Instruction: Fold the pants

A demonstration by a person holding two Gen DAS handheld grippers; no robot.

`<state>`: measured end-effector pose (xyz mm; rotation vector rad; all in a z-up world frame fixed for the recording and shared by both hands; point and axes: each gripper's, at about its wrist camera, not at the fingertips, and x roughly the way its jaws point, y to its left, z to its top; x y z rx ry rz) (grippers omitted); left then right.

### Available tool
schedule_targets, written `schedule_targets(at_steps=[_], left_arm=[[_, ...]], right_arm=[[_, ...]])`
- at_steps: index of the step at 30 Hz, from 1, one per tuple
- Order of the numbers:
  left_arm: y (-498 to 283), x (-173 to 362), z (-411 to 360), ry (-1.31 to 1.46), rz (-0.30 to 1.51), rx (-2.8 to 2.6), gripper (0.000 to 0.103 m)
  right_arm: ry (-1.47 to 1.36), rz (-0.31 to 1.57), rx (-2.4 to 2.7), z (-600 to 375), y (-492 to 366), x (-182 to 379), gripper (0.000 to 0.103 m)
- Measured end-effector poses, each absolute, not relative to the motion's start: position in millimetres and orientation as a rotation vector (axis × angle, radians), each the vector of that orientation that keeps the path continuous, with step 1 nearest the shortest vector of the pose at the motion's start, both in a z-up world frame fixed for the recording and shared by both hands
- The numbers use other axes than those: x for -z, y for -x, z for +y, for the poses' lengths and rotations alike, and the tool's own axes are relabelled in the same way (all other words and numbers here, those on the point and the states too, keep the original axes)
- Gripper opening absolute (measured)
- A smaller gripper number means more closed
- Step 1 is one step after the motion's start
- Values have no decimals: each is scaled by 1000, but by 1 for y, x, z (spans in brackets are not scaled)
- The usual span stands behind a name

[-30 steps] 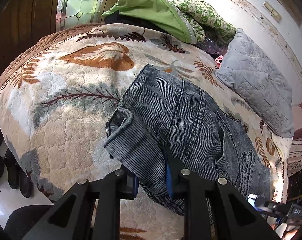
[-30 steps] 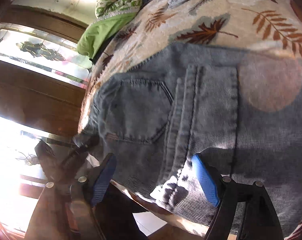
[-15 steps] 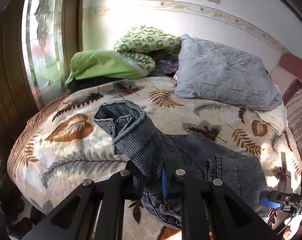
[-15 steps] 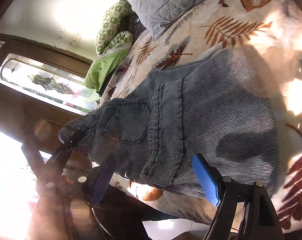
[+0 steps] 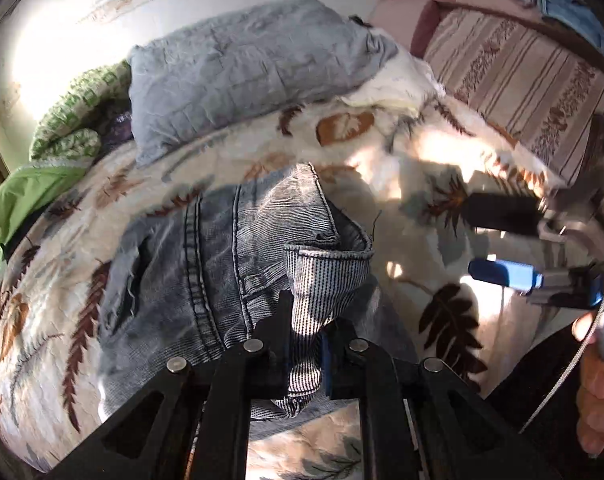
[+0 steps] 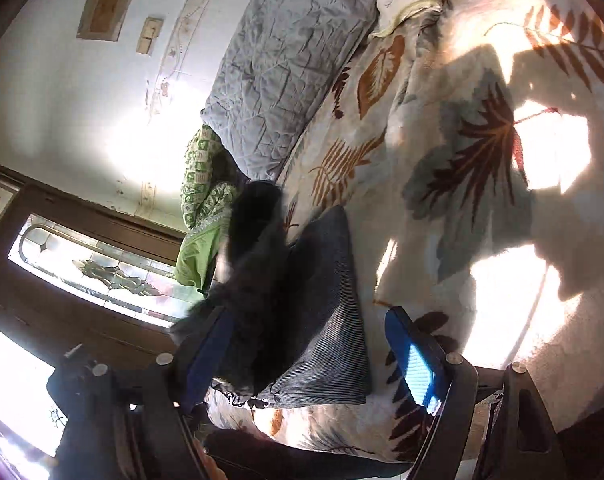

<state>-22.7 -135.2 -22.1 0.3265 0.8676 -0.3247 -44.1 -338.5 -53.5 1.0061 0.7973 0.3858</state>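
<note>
Left wrist view, from left to right: a green cloth (image 5: pixel 26 196) lies at the far left edge of the bed, a grey pillow (image 5: pixel 238 68) sits far behind, and the jeans (image 5: pixel 206 264) lie bunched on the leaf-patterned blanket (image 5: pixel 442 168) near the middle. The left claw (image 5: pixel 306 344) is clamped on a turned-over, striped fold of the jeans, lifting it off the rest of the cloth. Further right, the right claw (image 5: pixel 502 244) hangs over bare blanket with its two fingers set wide apart and nothing between them; part of a hand (image 5: pixel 598 392) shows at the near right edge. Right wrist view has the jeans (image 6: pixel 322 320) between its spread blue pads (image 6: pixel 414 364), untouched by them, and sunlit blanket to the right.
</note>
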Motion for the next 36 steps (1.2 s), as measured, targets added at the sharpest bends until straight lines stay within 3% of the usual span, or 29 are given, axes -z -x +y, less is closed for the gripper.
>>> schedule_targets(at_steps=[3, 5, 12, 14, 19, 24, 31, 33, 36], left_arm=[[36, 35, -142, -366, 851, 345, 23], [40, 17, -136, -298, 854, 430, 38], [59, -58, -49, -54, 640, 358, 63], [51, -58, -19, -39, 610, 243, 64], [24, -22, 32, 78, 738, 120, 64], [11, 31, 26, 46, 925, 168, 64], [24, 0, 42, 146, 779, 183, 65], [20, 9, 34, 112, 822, 210, 72], [18, 37, 21, 53, 890, 206, 72]], right_arm=[[-1014, 814, -384, -341, 44, 60, 81], [-1002, 823, -377, -340, 42, 62, 81], [-969, 794, -451, -317, 41, 47, 81], [-952, 786, -511, -302, 41, 34, 81], [-1034, 823, -678, -265, 30, 29, 81], [-1109, 1013, -449, -261, 28, 99, 76], [-1035, 974, -444, -262, 28, 62, 78], [-1031, 984, -435, -260, 24, 61, 78], [-1072, 1024, -445, -254, 16, 72, 78]])
